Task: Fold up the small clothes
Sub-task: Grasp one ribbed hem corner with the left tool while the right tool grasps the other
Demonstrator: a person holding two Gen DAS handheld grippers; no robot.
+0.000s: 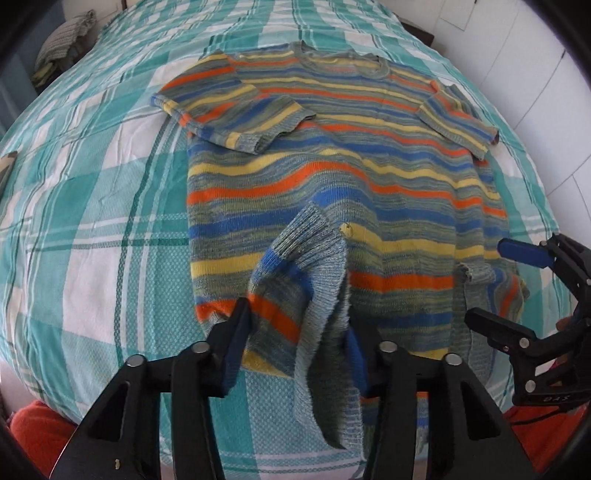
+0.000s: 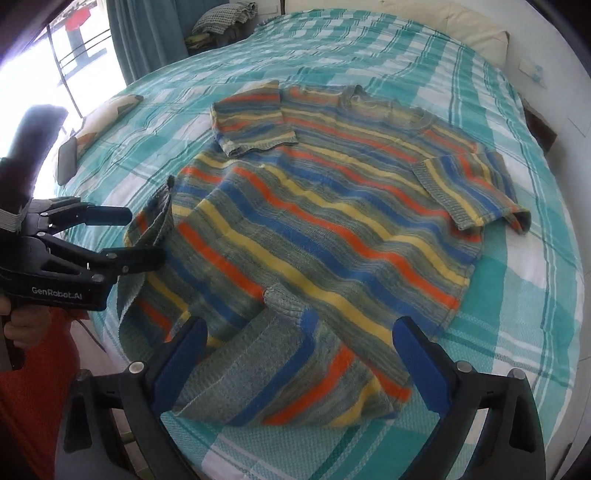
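Observation:
A striped knit sweater (image 1: 332,177) in orange, yellow, blue and grey lies on the bed, both short sleeves folded in over its chest. It also shows in the right wrist view (image 2: 332,221). My left gripper (image 1: 299,328) has its jaws apart with the lifted left hem corner (image 1: 306,280) draped loosely between them. My right gripper (image 2: 299,339) is open over the right hem corner (image 2: 291,369), which lies flipped up on the sweater. The right gripper also shows in the left wrist view (image 1: 491,284), and the left gripper in the right wrist view (image 2: 144,234).
The bed has a teal and white checked cover (image 1: 92,221). A pile of folded cloth (image 2: 225,18) sits beyond the far corner. A patterned cushion (image 2: 107,110) and a dark flat object (image 2: 68,162) lie near the left edge. White cupboards (image 1: 517,55) stand on the right.

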